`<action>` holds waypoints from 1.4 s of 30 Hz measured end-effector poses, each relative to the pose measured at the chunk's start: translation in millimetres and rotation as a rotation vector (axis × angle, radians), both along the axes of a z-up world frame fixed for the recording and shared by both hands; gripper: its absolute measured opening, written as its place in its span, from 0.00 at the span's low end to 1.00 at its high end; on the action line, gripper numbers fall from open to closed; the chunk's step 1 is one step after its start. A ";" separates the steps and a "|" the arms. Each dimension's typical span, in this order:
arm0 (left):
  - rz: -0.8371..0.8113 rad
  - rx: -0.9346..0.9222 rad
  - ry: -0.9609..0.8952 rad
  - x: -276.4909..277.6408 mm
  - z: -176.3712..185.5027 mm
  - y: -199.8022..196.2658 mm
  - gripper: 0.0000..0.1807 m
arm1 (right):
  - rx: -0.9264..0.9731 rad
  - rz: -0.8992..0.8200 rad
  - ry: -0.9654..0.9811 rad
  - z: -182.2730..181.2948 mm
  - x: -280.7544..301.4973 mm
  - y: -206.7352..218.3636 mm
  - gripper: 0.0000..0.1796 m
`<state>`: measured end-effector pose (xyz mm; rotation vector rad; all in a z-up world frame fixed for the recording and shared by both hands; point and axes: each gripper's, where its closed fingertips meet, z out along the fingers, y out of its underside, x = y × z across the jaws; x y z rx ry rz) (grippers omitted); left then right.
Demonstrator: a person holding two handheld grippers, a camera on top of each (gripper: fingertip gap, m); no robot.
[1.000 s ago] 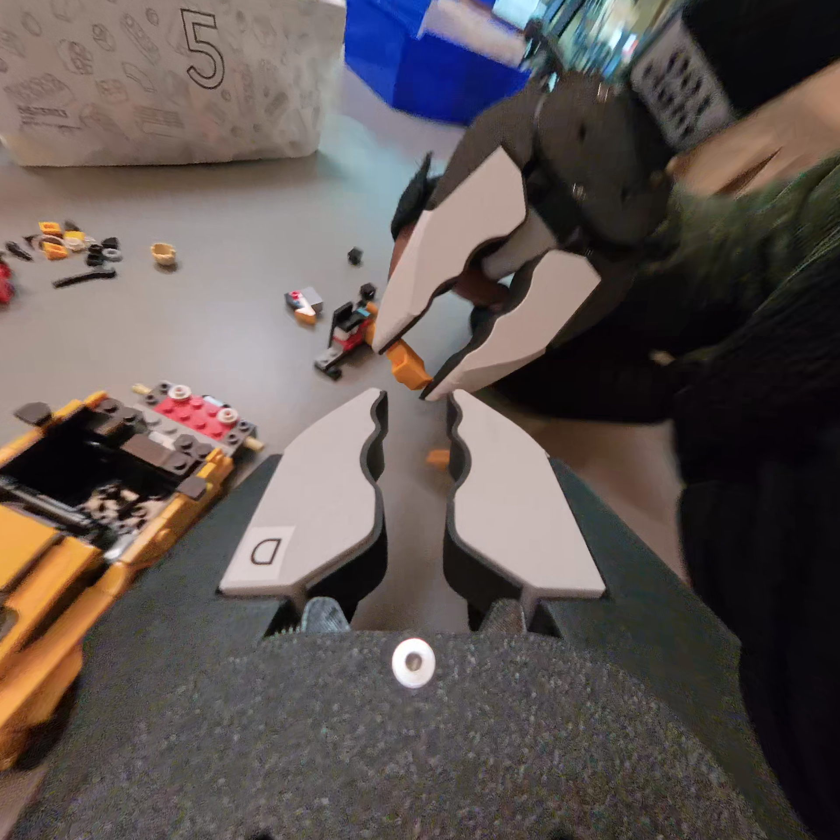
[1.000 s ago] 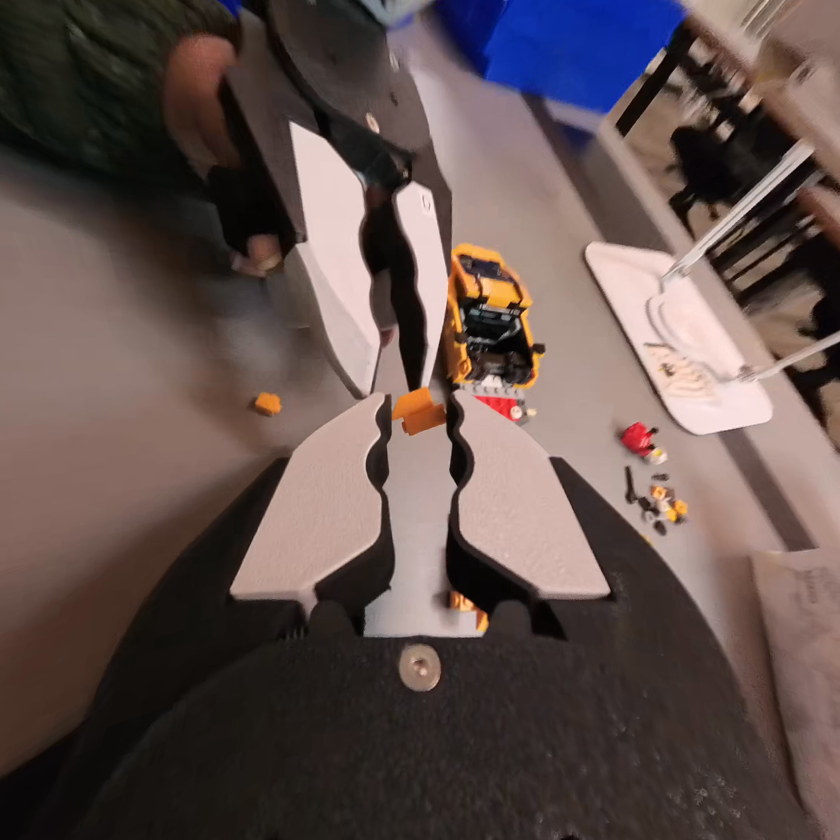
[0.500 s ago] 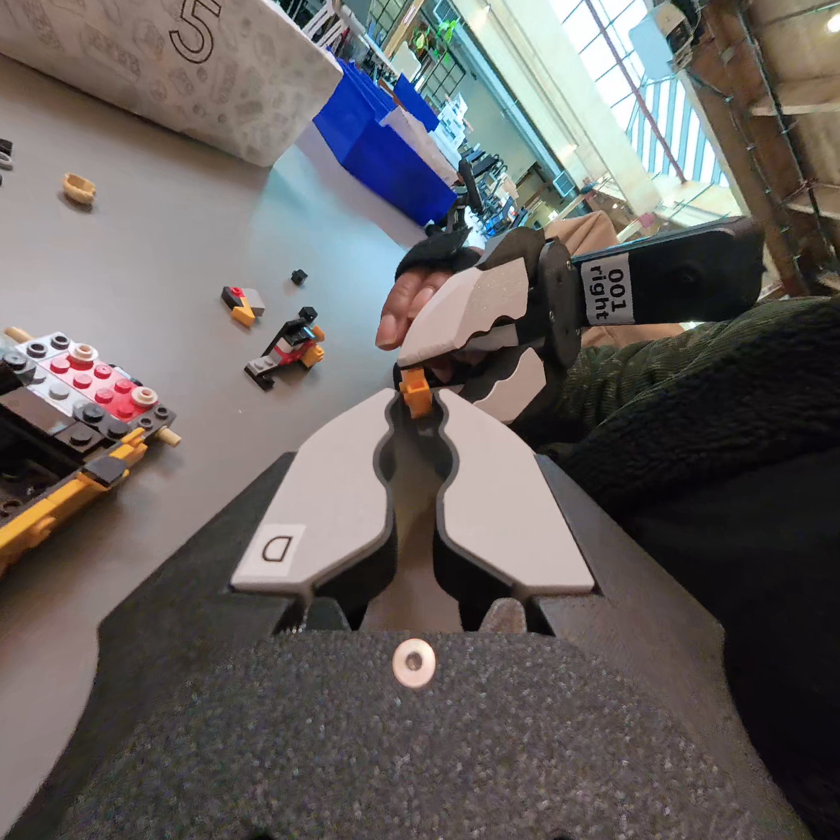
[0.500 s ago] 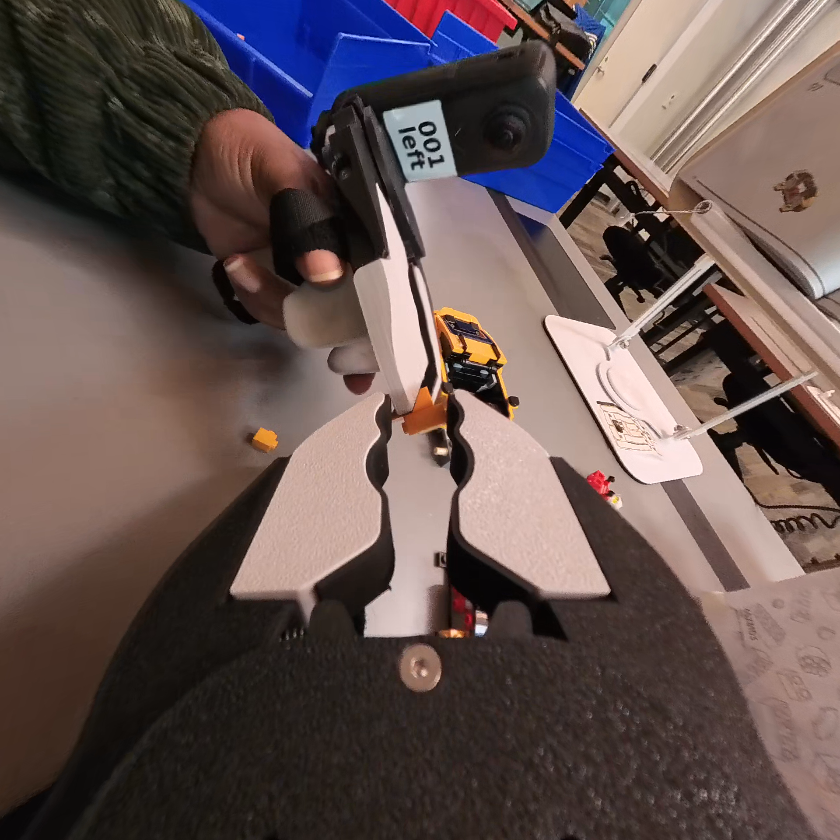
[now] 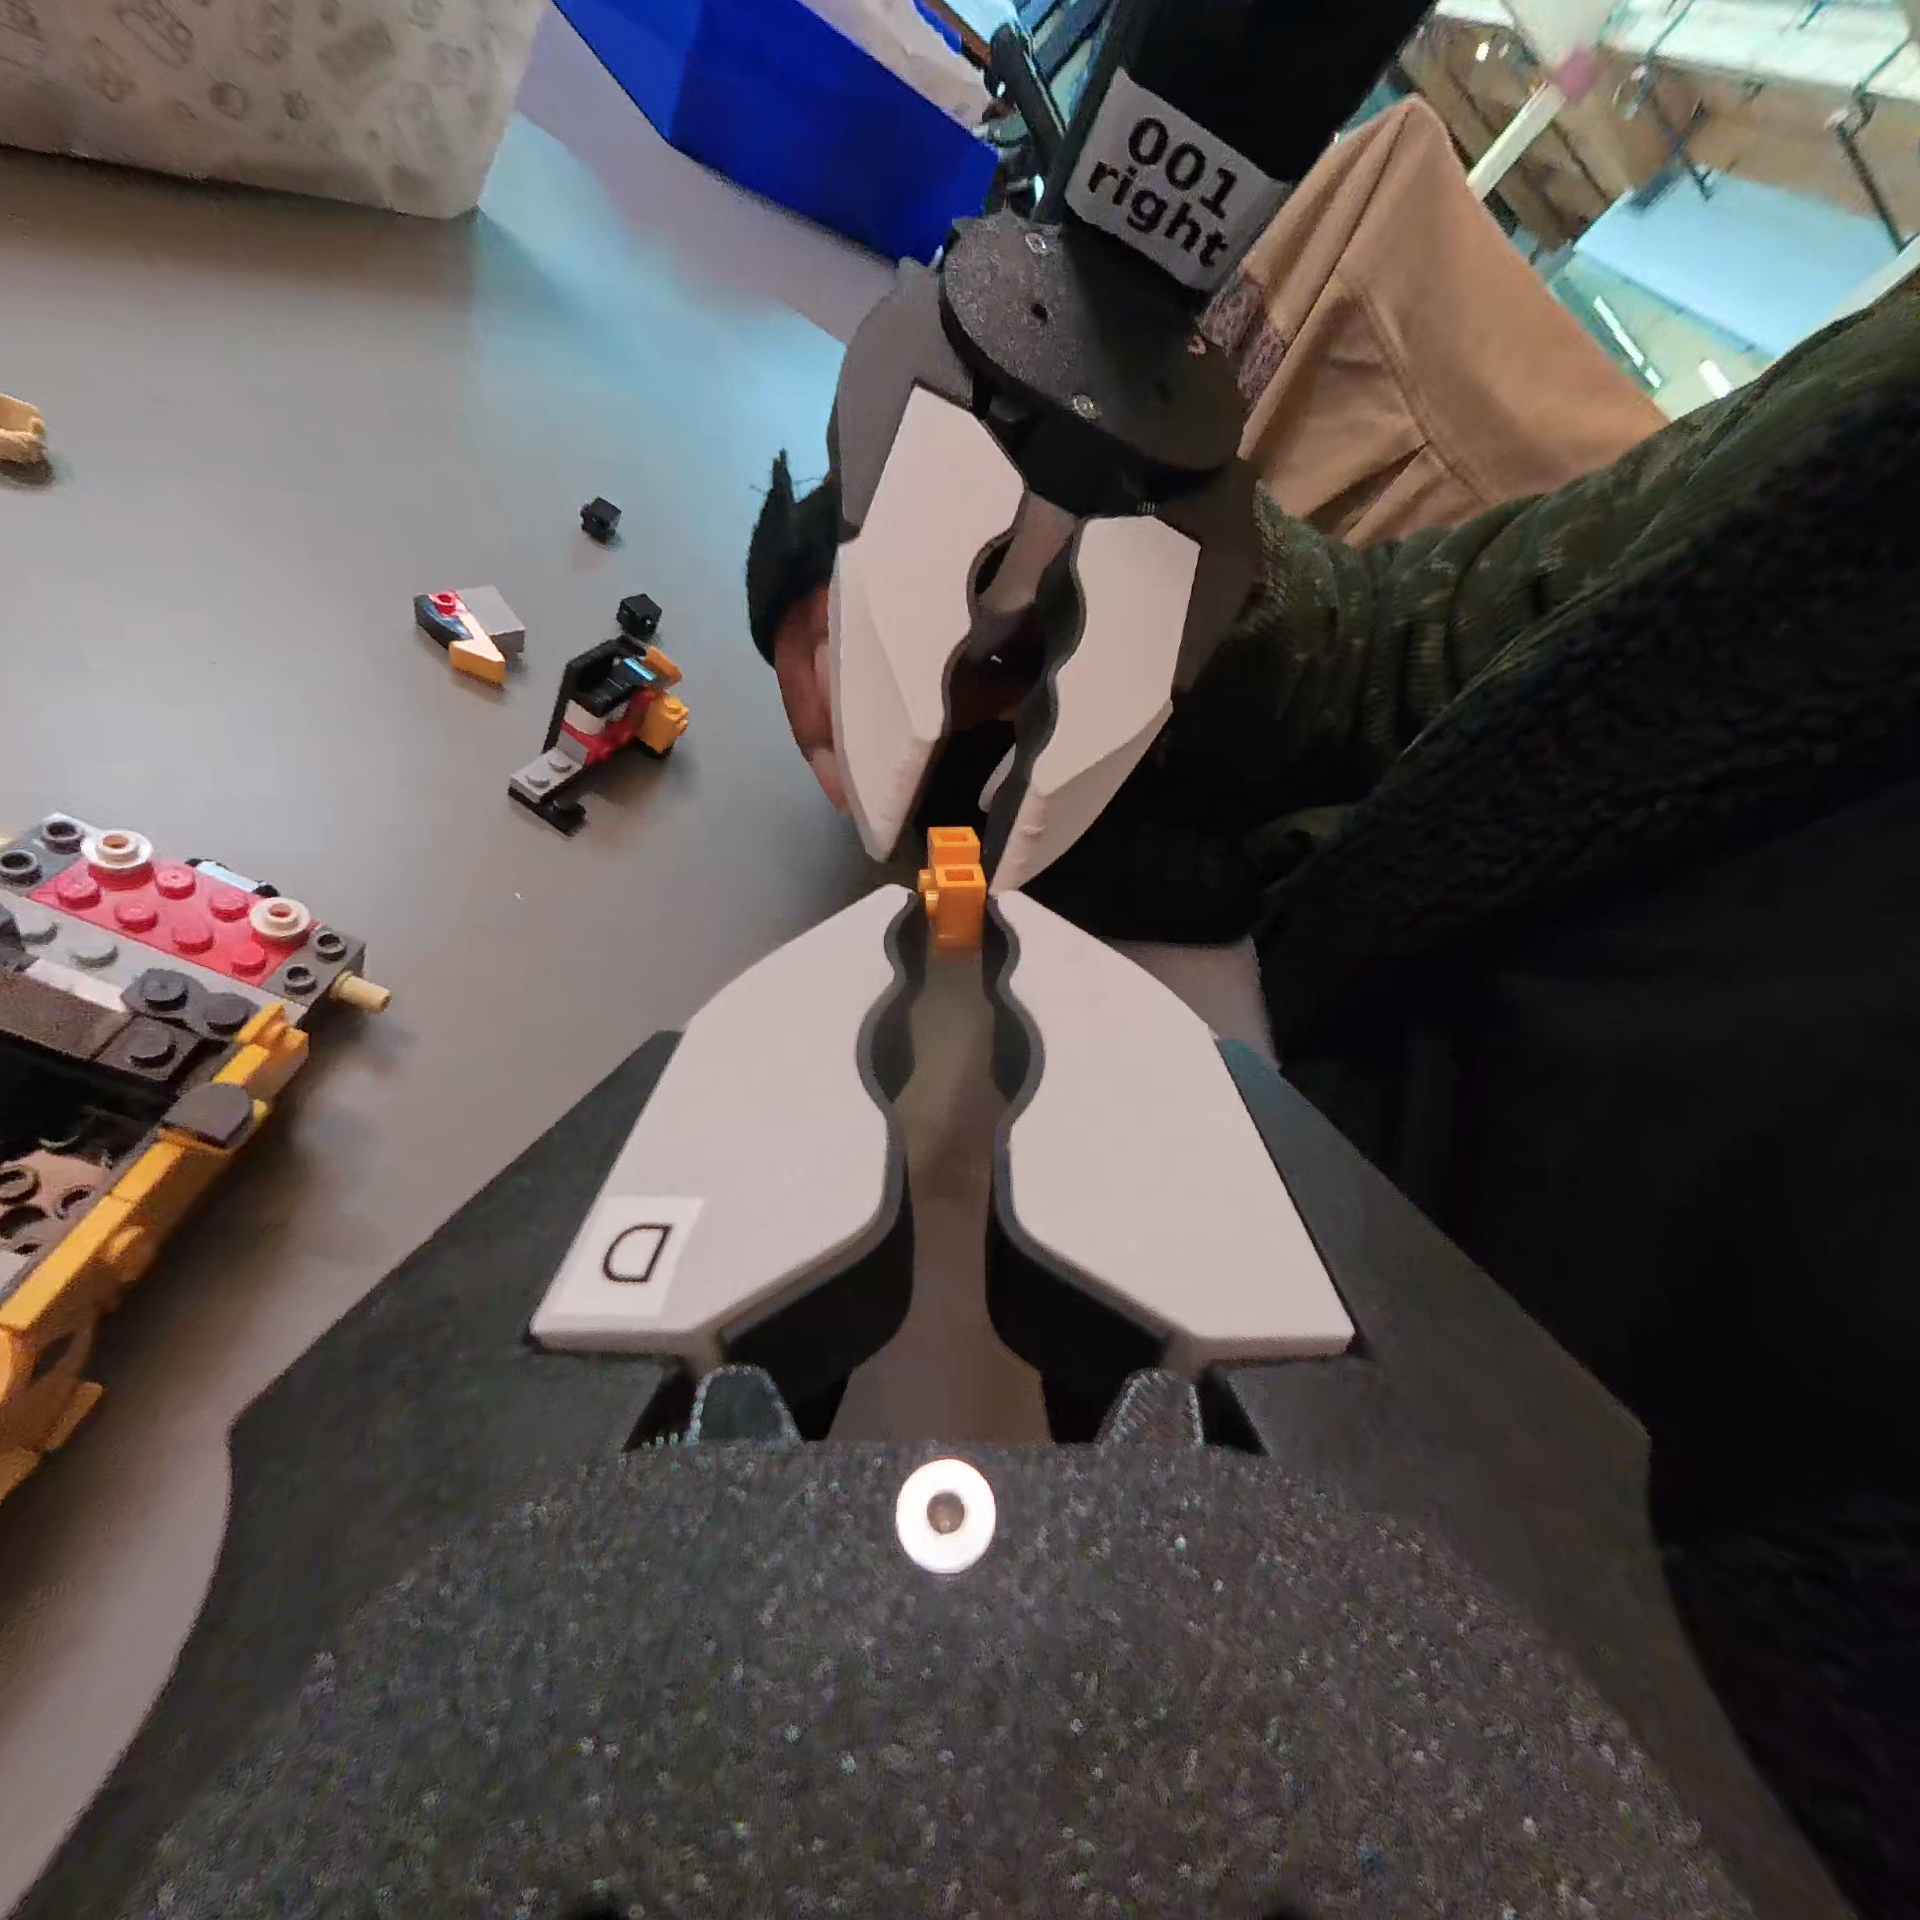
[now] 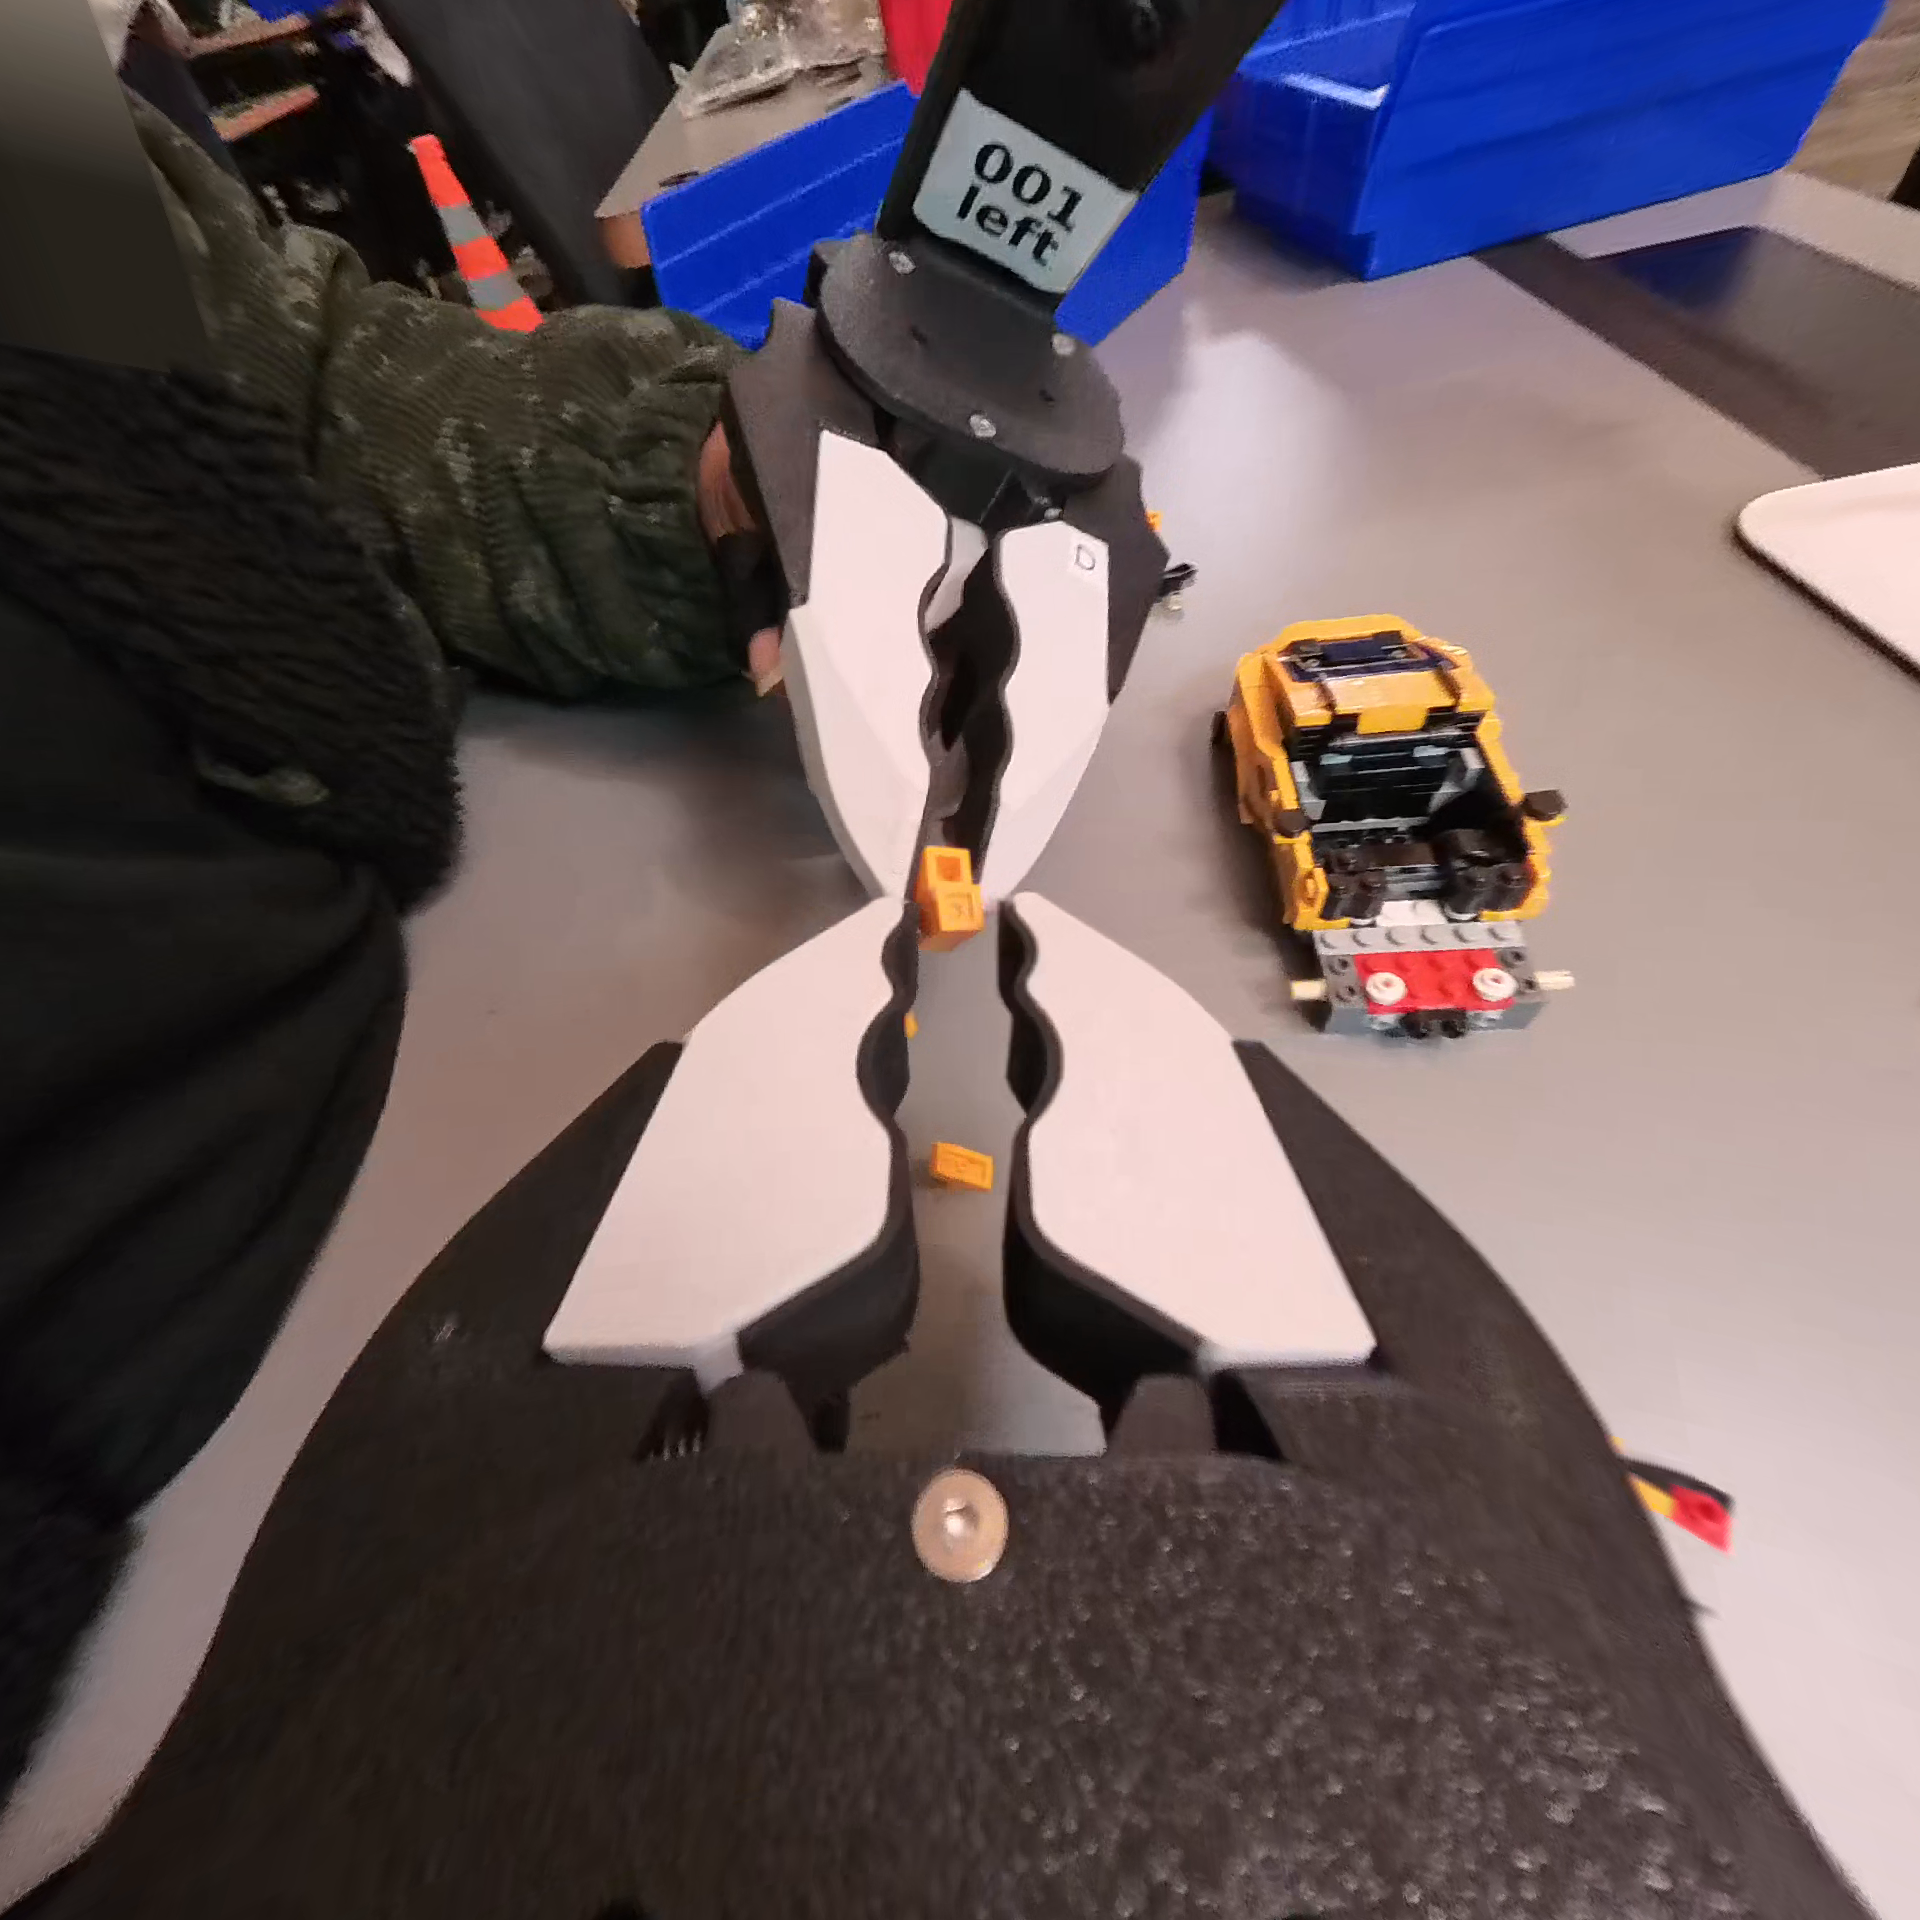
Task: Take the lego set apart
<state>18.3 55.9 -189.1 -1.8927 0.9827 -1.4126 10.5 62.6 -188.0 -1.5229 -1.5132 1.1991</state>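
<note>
Soft indoor light, sharp centre, smeared edges

Daylight enters from bright windows (image 5: 1704, 239) in the left wrist view's upper right corner (slightly overexposed); the grey table (image 6: 1351, 436) shows a pale sheen and only soft shadows. Wide-angle distortion bends both views' borders, and the right wrist view's lower and left edges are blurred.

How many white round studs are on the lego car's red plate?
2: one white round stud at one end of the red plate, the other at the opposite end; none seem hidden.
</note>
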 end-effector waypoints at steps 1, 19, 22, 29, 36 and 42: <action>-0.007 0.011 0.013 0.0 -1.4 -1.3 0.05 | -0.010 0.016 -0.003 -1.3 -0.1 -2.8 0.06; 0.167 0.149 -0.278 -1.2 52.5 13.1 0.06 | -0.362 -0.043 0.401 56.8 -4.9 10.4 0.05; 0.147 0.115 -0.265 -2.0 50.3 11.6 0.05 | -0.357 -0.020 0.386 55.3 -4.0 8.0 0.05; 0.080 0.185 -0.121 -4.0 38.0 4.7 0.05 | -0.291 0.025 0.295 43.4 -3.4 0.7 0.06; 0.074 0.233 -0.062 -4.6 30.0 5.4 0.05 | -0.232 0.026 0.240 34.5 -3.3 -0.3 0.04; 0.070 0.243 -0.041 -3.6 26.3 5.0 0.05 | -0.224 0.039 0.204 25.9 -3.9 -3.3 0.04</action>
